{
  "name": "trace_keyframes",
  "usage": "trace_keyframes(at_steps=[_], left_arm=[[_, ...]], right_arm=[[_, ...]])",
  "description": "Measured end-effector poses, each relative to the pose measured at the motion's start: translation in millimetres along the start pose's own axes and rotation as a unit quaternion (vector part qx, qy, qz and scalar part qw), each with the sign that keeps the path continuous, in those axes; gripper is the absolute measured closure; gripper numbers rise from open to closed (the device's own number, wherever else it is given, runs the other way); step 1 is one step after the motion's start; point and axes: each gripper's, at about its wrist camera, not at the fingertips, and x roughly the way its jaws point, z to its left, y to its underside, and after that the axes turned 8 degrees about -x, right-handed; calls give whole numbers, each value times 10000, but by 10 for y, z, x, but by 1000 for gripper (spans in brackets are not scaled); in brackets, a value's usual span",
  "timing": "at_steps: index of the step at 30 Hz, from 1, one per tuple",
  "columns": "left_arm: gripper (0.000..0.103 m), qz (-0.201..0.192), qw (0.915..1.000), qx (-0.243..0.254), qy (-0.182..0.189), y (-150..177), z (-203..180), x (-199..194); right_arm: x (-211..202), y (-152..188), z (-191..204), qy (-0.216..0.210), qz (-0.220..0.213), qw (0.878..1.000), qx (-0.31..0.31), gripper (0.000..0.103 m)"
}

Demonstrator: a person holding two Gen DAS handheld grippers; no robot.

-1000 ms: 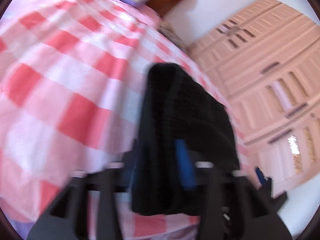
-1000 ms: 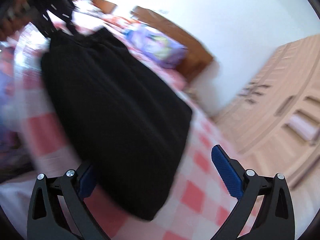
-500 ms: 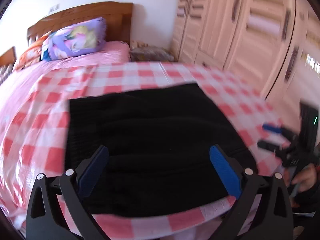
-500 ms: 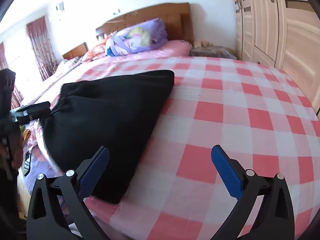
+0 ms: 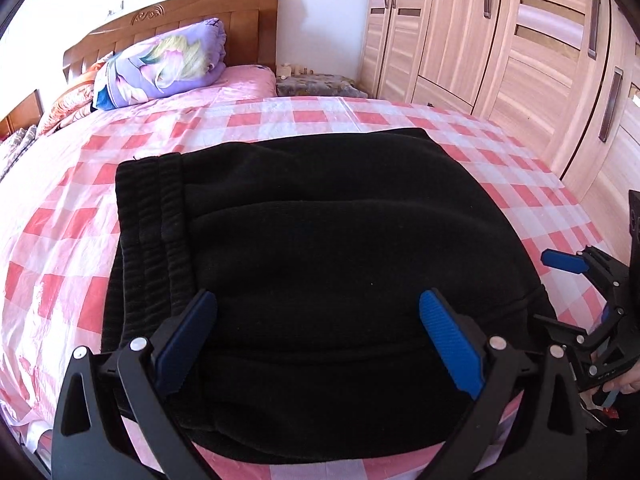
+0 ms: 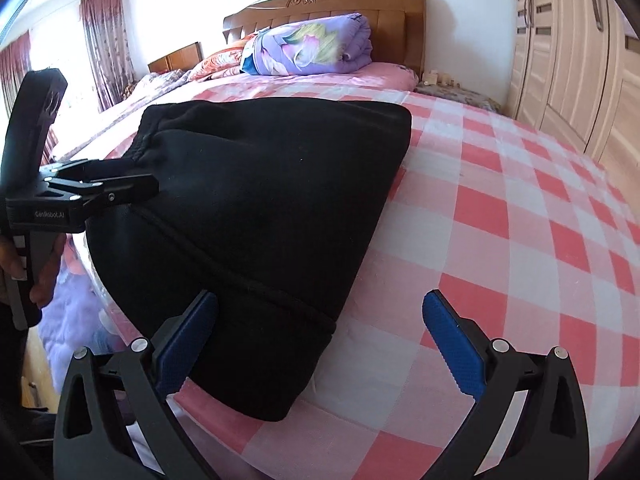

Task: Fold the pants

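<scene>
Pants now lie folded on bed, dropped from both; left gripper just spread wide, right gripper spread, both empty.

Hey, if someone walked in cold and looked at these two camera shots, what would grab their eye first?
The folded black pants dominate, lying flat near the front edge of the bed on a pink-and-white checked sheet. Both grippers hang open: the left gripper over the pants, the right gripper at their right-hand corner. Behind, a rolled purple floral quilt sits against the wooden headboard.
</scene>
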Motion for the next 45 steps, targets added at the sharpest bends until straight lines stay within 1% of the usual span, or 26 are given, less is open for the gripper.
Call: trace_keyframes(at_steps=[8,10,13,15,16,18,19,20,21,23,25,26,27,30,31,32,34,36,38,40,41,42,43,44,45], left_arm=[[2,-47,10000,-12,23,21,2,-33],[2,-42,10000,-23,26,19,0,-32],[2,20,10000,-61,47,2,9,-27],[2,58,9999,-89,65,-12,24,-19],[2,68,9999,-99,62,-20,24,-17],[2,68,9999,-103,33,-23,18,-9],[2,63,9999,-105,11,-21,14,-3],[2,62,9999,-116,-10,-22,9,0],[2,66,9999,-123,-21,-26,5,3],[2,85,9999,-138,-30,-32,6,3],[2,101,9999,-136,-13,-36,10,2],[2,107,9998,-138,-4,-40,7,3],[2,118,9998,-140,12,-42,13,3],[2,129,9998,-148,75,-45,35,1],[2,128,9997,-151,106,-45,44,-2],[2,135,9996,-162,161,-45,57,-4],[2,131,9995,-171,237,-43,76,-13],[2,141,9994,-149,287,-39,90,-19],[2,162,9990,-198,364,-56,109,-50],[2,114,9973,-402,597,-102,161,-163],[2,12,9967,-466,662,-132,197,-233],[2,-107,9968,-487,633,-172,228,-288],[2,-209,9971,-486,547,-218,250,-330],[2,-275,9978,-469,382,-295,285,-342],[2,-273,9982,-474,251,-348,303,-329]], right_arm=[[-5,7,0,26,2,10000,-53,4],[-87,5,-14,74,-42,9999,-87,4],[-372,116,-105,380,-358,9986,-28,4],[-501,247,-158,625,-418,9972,-33,4],[-550,349,-176,735,-376,9966,-15,4],[-567,451,-151,677,-326,9972,31,4],[-554,504,-71,502,-311,9983,-19,4],[-544,516,0,437,-316,9985,-109,4],[-510,506,121,464,-336,9979,-310,4],[-429,447,264,665,-298,9959,-534,4],[-260,359,364,834,-151,9936,-742,4],[-177,327,398,981,-87,9916,-840,4],[-101,278,415,1289,-71,9877,-887,4],[-195,211,336,1468,-376,9863,-650,4],[-221,226,334,1707,-360,9818,-747,4],[-216,248,345,1839,-274,9787,-867,4],[-224,337,362,2003,-41,9741,-1048,4],[-315,388,389,2078,8,9718,-1116,4],[-413,378,369,2036,71,9723,-1148,4],[-585,331,260,1914,-115,9770,-933,4],[-659,277,150,1701,-273,9825,-708,4],[-730,165,-14,1317,-491,9894,-369,4],[-717,60,-137,1050,-609,9925,-154,4],[-692,-69,-244,784,-714,9944,36,4],[-624,-219,-349,522,-804,9953,152,4]])
